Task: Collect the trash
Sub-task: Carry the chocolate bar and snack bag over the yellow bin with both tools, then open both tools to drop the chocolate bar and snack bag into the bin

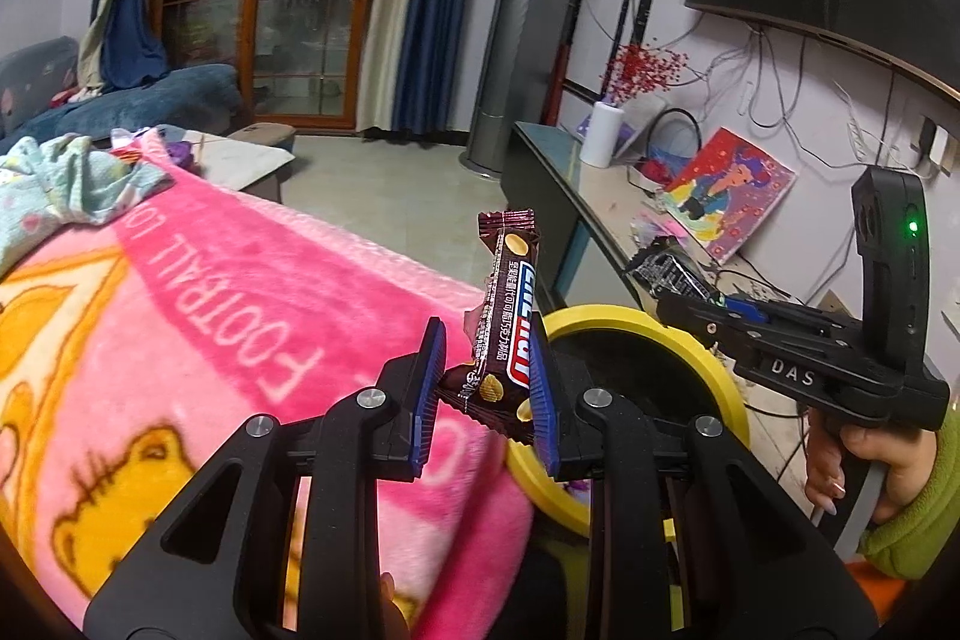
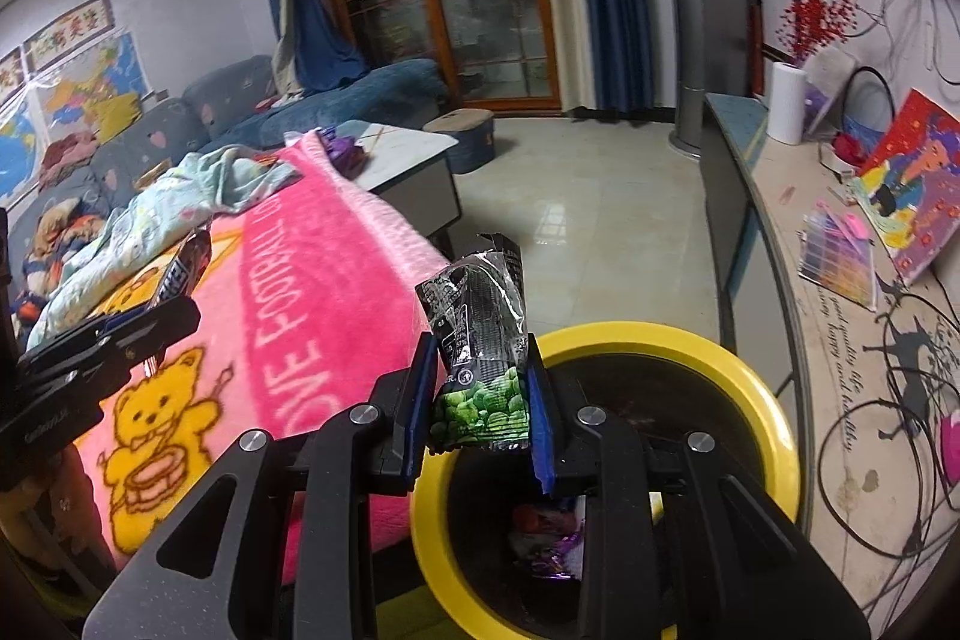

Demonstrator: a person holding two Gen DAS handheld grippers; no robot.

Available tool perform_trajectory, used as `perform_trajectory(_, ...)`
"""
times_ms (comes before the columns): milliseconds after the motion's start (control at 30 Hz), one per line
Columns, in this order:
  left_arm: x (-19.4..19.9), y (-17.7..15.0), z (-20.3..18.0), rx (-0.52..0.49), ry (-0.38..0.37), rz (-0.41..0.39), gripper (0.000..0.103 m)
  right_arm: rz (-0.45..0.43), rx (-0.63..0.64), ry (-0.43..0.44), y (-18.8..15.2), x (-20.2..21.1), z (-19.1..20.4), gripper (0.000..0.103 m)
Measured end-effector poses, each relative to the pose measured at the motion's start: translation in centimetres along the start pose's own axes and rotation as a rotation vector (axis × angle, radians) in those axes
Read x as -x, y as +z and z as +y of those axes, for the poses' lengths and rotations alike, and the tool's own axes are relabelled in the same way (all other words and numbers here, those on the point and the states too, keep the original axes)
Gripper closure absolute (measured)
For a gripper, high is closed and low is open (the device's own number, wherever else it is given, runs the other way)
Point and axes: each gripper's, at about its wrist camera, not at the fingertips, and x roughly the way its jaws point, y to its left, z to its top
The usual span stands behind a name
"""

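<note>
My left gripper (image 1: 489, 388) is shut on a brown chocolate bar wrapper (image 1: 507, 316), held upright at the edge of the pink blanket (image 1: 198, 316), just left of the yellow-rimmed trash bin (image 1: 729, 388). My right gripper (image 2: 480, 400) is shut on a black and green pea snack bag (image 2: 480, 358), held above the bin's near-left rim (image 2: 774, 406). The bin holds some purple and white wrappers (image 2: 552, 544). The right gripper also shows in the left wrist view (image 1: 660, 274) over the bin, and the left one shows in the right wrist view (image 2: 174, 298) at the left.
A light blue cloth (image 2: 174, 214) lies on the blanket's far end. A white coffee table (image 2: 414, 154) stands behind it. A low cabinet (image 2: 774, 232) on the right carries a paper roll (image 2: 787, 100), a painting (image 2: 906, 184) and cables. Tiled floor (image 2: 576, 214) lies between.
</note>
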Motion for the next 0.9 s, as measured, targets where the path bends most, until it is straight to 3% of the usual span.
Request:
perform_trajectory(633,-3.8,-1.4,-5.2,-0.080,-0.109,0.051,0.082,-0.017,-0.108,-0.095,-2.0,2.1,-5.6,0.074)
perform_trajectory(900,-6.1,-2.0,-6.4,-0.097,-0.149,0.102,0.082,0.019,-0.161,-0.120,-2.8,1.4,-7.4,0.071)
